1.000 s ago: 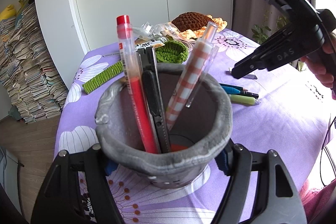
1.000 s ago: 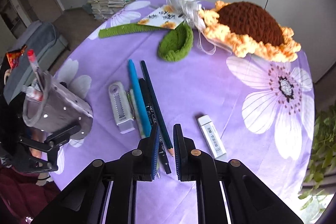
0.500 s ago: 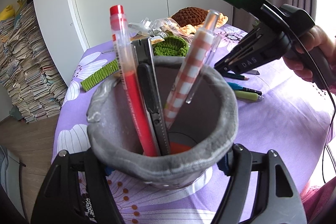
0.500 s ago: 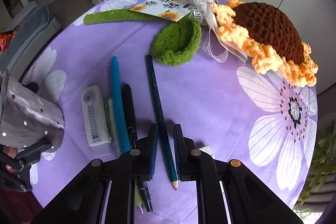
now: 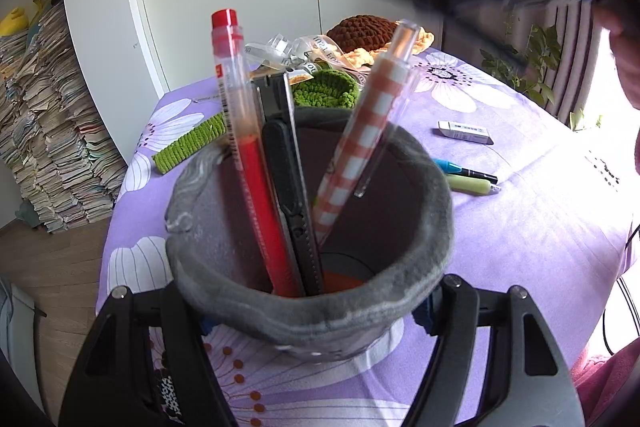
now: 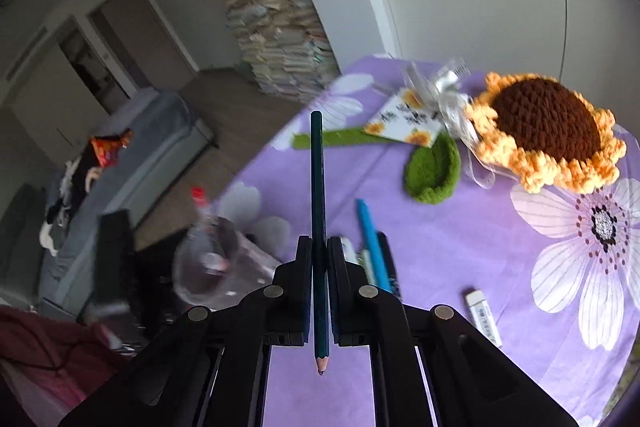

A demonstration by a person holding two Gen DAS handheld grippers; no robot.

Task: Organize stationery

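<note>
My left gripper is shut on a grey felt pen holder standing on the purple flowered tablecloth. In the holder stand a red pen, a black utility knife and an orange checked pen. My right gripper is up in the air, its jaws closing tight on a dark green pencil whose sharpened tip points back toward the camera. In the left wrist view that gripper is a dark blur at top right. The holder shows blurred below and to the left of the pencil.
A blue pen, a light green pen and a white eraser lie on the cloth. A crocheted sunflower, green leaf, ribbon with card and green stem fill the far side. Paper stacks stand beyond the table's left edge.
The right gripper came down over the dark green pencil, shut on it and lifted it off the table, swinging up and toward the holder. The left gripper and holder stayed put.
</note>
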